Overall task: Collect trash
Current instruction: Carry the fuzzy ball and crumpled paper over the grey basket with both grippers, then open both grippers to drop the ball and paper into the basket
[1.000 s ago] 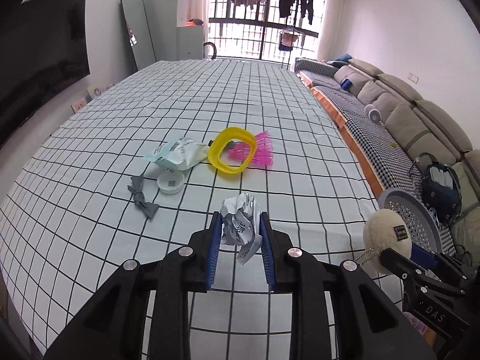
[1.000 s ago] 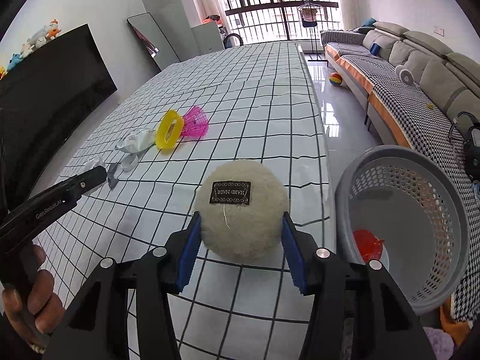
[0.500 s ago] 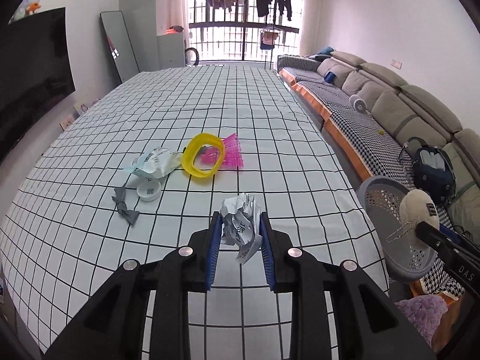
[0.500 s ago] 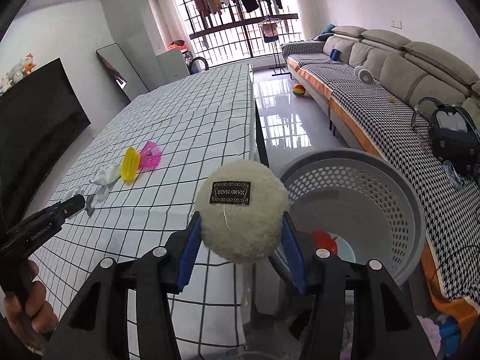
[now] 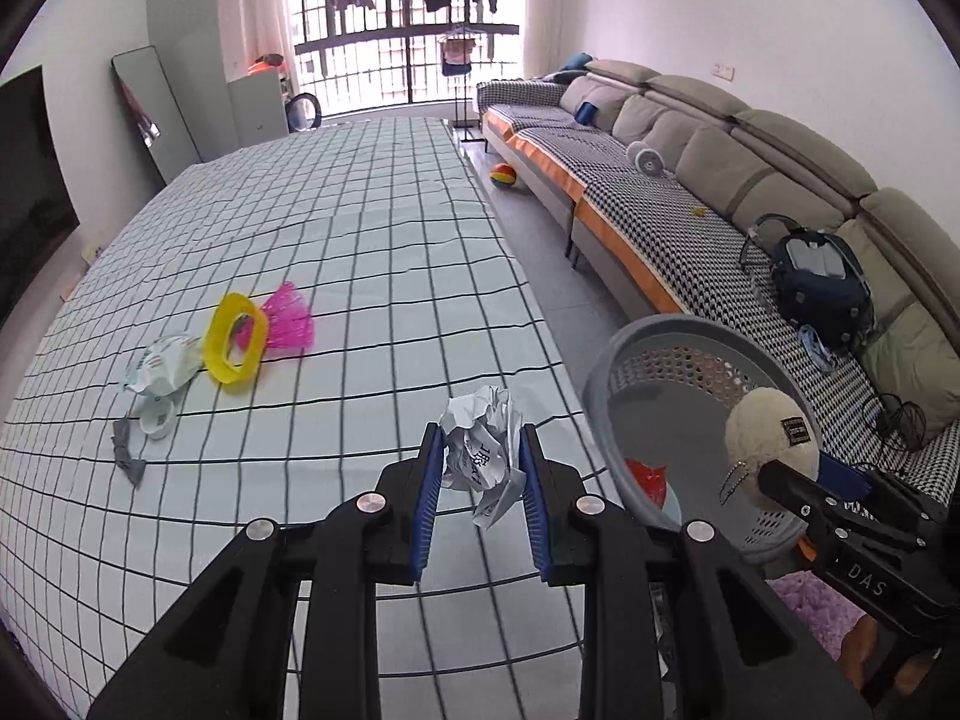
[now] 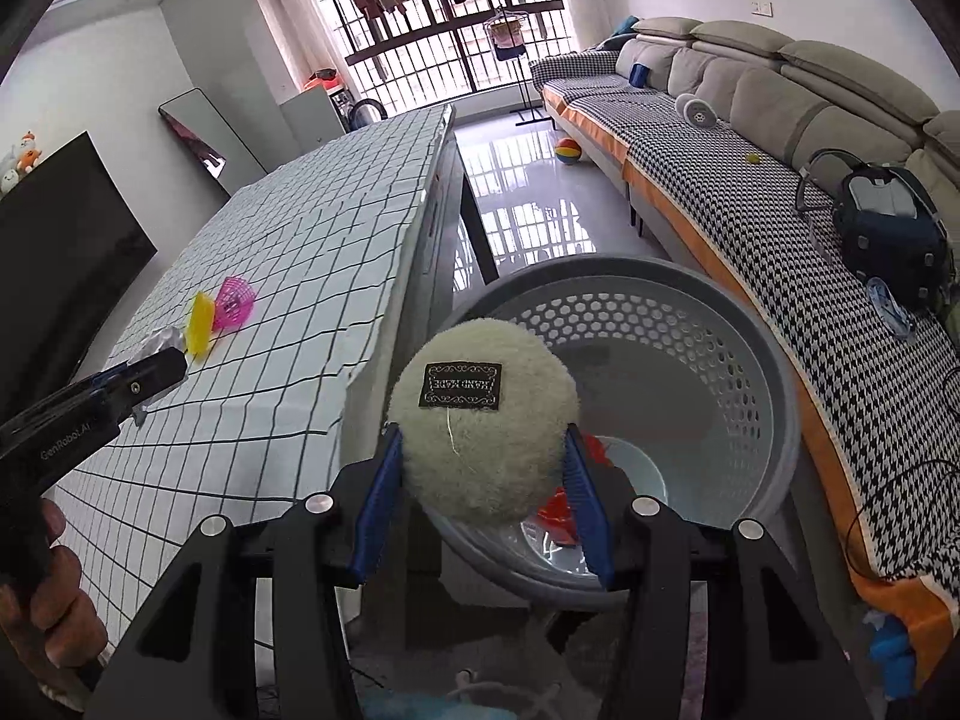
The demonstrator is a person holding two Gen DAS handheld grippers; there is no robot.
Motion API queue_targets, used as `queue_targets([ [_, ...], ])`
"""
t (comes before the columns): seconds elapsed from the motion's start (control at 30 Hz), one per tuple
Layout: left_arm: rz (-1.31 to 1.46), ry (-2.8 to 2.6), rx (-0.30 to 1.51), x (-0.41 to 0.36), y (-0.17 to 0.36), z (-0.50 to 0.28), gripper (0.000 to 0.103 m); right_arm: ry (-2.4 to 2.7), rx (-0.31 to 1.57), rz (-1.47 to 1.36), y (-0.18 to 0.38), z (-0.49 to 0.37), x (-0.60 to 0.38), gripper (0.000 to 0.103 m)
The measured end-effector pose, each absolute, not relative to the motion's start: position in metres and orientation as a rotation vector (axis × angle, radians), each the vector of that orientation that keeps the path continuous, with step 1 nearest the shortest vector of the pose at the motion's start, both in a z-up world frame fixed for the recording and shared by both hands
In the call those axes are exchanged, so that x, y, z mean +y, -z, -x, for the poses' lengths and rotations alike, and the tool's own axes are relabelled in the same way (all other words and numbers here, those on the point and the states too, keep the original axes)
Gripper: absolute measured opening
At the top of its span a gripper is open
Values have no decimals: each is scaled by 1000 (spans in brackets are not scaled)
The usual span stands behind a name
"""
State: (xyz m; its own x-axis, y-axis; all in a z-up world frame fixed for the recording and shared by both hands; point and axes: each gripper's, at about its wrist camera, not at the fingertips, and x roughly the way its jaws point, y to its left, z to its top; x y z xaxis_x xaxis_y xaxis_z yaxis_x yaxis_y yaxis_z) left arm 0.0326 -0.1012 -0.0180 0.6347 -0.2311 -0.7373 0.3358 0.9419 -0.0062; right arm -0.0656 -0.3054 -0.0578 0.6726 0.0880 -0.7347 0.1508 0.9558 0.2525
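Left gripper (image 5: 480, 468) pinches a crumpled paper (image 5: 483, 450) over the table's edge; right gripper (image 6: 480, 480) clamps a fluffy ball (image 6: 483, 420) above the basket (image 6: 750, 372).

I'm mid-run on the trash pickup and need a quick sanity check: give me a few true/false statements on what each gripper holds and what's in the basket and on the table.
1. The left gripper is shut on the crumpled paper. True.
2. The right gripper is empty. False: it is shut on the fluffy cream ball.
3. The grey basket is empty. False: a red item lies at its bottom.
4. A yellow ring and pink mesh piece lie on the checked tablecloth. True.
5. The ball hangs over the basket. True.
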Motion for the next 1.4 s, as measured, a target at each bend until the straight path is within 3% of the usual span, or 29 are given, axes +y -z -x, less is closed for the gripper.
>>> queue_targets([
  [0.57, -218, 448, 917, -193, 54, -47, 26, 142, 849, -356, 78, 68, -372, 50],
  [1.0, -228, 460, 956, -222, 71, -55, 29, 149, 872, -369, 91, 59, -385, 51],
  [1.13, -244, 462, 954, -227, 71, -54, 39, 157, 862, -375, 90, 60, -388, 52],
  [1.2, -253, 462, 944, -228, 70, -52, 49, 164, 860, -376, 90, 61, -389, 52],
  [1.27, -260, 456, 928, -228, 68, -50, 66, 168, 857, -380, 89, 62, -390, 53],
  [1.4, -259, 451, 914, -227, 65, -48, 67, 168, 840, -383, 87, 66, -391, 59],
])
